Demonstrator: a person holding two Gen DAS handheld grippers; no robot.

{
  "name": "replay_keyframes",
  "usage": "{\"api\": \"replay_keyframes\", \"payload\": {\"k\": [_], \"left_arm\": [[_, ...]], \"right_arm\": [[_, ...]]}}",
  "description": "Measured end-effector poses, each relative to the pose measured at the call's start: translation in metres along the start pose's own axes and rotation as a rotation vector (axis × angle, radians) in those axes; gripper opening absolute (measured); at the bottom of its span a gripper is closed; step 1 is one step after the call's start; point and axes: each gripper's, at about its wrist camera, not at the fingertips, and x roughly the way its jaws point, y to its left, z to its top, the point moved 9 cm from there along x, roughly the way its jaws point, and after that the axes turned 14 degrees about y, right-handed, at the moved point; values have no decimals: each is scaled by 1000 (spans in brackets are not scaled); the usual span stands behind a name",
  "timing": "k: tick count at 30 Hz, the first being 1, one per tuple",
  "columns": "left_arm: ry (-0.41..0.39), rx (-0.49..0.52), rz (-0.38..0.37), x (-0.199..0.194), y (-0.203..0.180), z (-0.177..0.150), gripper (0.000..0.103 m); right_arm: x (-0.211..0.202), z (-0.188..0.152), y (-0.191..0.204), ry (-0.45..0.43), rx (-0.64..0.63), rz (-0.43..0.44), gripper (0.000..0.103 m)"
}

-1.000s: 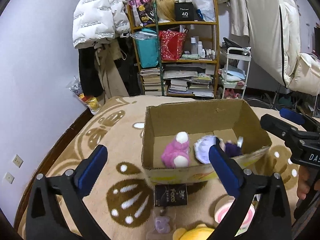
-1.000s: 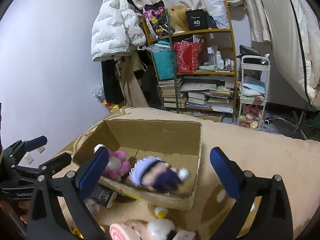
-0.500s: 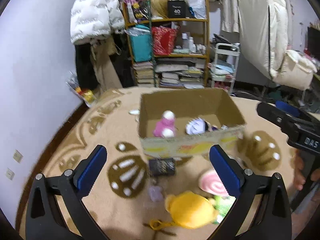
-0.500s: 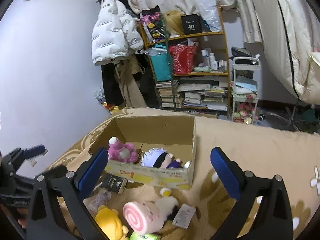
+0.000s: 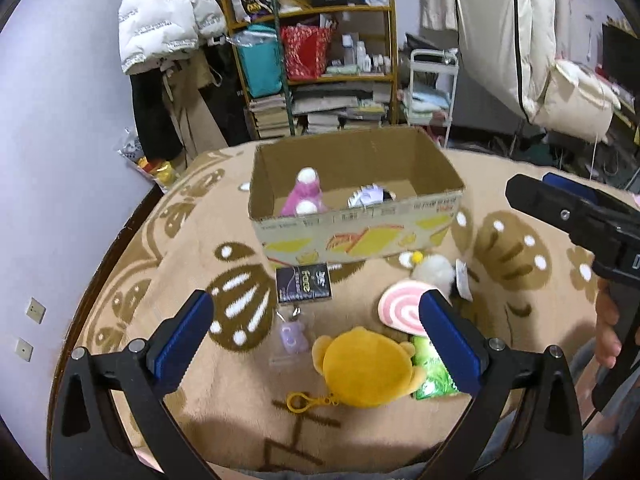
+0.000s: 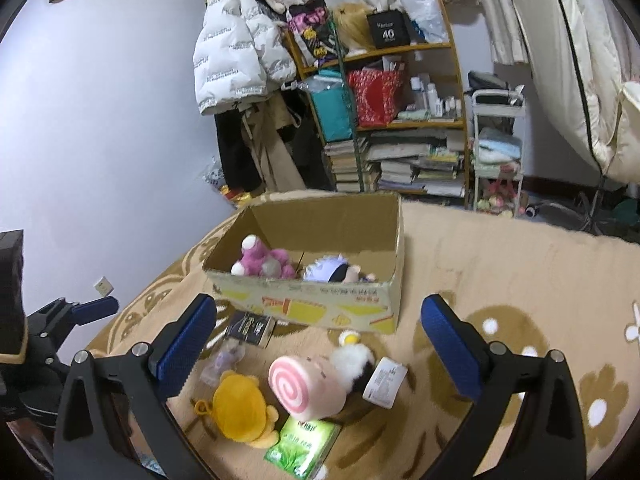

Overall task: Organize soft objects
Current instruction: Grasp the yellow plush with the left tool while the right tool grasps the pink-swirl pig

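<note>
Both grippers hover with fingers spread wide, left gripper (image 5: 316,338) above the yellow plush (image 5: 366,366), right gripper (image 6: 318,344) over the pink swirl plush (image 6: 306,386). Behind them on the rug (image 6: 500,264), the cardboard box (image 6: 320,300) holds a pink bear (image 6: 264,262).

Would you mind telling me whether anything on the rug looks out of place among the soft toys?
Yes: a black packet and a green packet lie flat on the rug among the plush toys outside the cardboard box; they look like packaged goods, not soft objects.
</note>
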Motion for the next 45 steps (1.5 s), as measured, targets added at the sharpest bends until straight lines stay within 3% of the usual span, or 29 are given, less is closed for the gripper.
{"api": "replay_keyframes", "payload": {"k": [14,22,34,45], "left_arm": [[118,25,24,47,-2,-9,102],[179,83,-3,67,-19,-14,102],[310,139,-47,98,-38,-27,102],[454,175,-28,131,-47,-47,102]], "right_arm": [[46,-21,2,155,-13,12,103],[71,-35,-6,252,35,50,103],[101,-60,-8,396,62,70,102],[126,-78,-6,495,64,69,100]]}}
